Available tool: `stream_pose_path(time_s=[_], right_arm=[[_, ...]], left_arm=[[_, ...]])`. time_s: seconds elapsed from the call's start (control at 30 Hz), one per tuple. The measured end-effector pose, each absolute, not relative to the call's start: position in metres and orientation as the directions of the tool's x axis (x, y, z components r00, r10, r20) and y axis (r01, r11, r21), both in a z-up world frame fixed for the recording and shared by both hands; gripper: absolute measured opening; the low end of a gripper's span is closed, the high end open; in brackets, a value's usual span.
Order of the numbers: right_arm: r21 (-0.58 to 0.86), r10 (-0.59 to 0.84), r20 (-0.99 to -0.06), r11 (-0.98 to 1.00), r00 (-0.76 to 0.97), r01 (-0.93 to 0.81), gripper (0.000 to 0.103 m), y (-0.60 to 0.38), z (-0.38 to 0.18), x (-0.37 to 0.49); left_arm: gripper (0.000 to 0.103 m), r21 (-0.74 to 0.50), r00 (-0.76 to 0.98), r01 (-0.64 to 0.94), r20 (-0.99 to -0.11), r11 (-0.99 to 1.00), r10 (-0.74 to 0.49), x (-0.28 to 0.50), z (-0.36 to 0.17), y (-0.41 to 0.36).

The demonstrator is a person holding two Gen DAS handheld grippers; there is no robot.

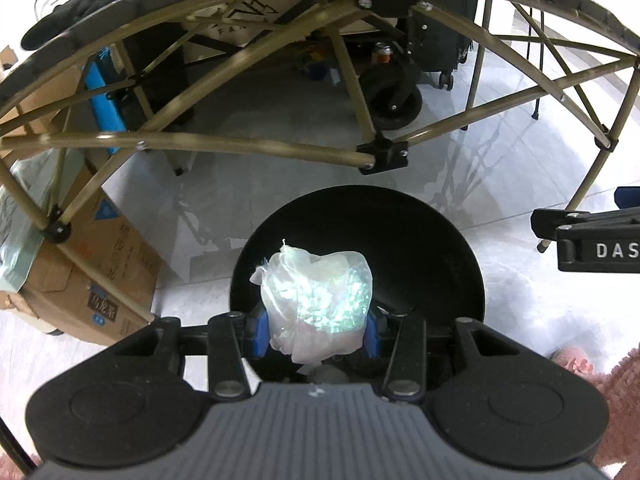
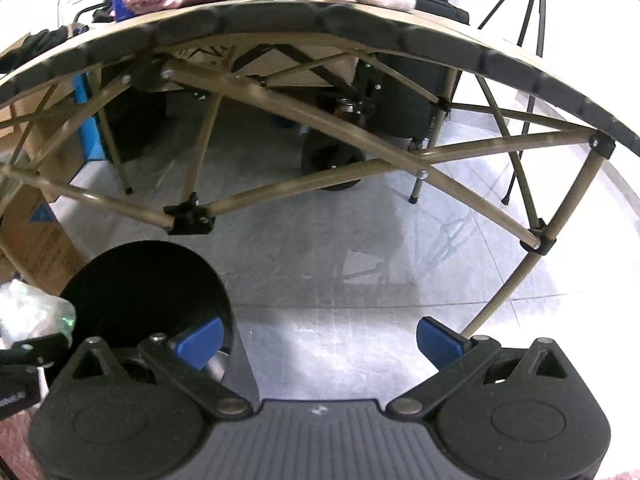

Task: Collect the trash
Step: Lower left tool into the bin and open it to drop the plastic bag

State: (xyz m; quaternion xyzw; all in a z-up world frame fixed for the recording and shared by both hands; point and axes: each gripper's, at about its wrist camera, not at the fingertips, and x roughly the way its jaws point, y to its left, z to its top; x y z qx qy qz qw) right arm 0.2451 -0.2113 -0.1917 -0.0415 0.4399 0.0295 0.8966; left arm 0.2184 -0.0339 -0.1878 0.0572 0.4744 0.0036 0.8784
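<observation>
My left gripper (image 1: pixel 316 332) is shut on a crumpled clear plastic wrapper (image 1: pixel 316 296) with a greenish shimmer, its blue pads pressing both sides. It hangs right over the open mouth of a round black bin (image 1: pixel 440 248) on the floor. In the right wrist view the same bin (image 2: pixel 152 288) stands at the lower left, with the wrapper (image 2: pixel 32 312) at the left edge. My right gripper (image 2: pixel 320 340) is open with nothing between its blue pads (image 2: pixel 440 338), over bare floor to the right of the bin. Its left pad overlaps the bin's rim in the picture.
A folding table's edge and olive metal frame (image 1: pixel 256 148) arch over the far side of the bin. Cardboard boxes (image 1: pixel 92 276) stand at the left. A black cart wheel (image 1: pixel 394 96) sits under the table. A tripod (image 2: pixel 528 40) stands at the back right. Grey tiled floor (image 2: pixel 360 248) spreads around.
</observation>
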Motion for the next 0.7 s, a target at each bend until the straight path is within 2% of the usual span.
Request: stream_pose_path(time_s=[0.33,0.7], right_arm=[[-0.053,-0.03,-0.809,0.998,0.587,-0.022,0.103,-0.225,-0.196,0.253],[-0.013,-0.003,-0.832,1.0,0.555,-0.014,0.103,-0.226,-0.204,0.256]], left_arm=[[0.044,0.054,0.518,0.065,-0.856,0.996,0.012,0.249,-0.209,-0.052],[0.045,0.031,0.497,0.046,-0.868,0.998,0.004,0.254,-0.216,-0.049]])
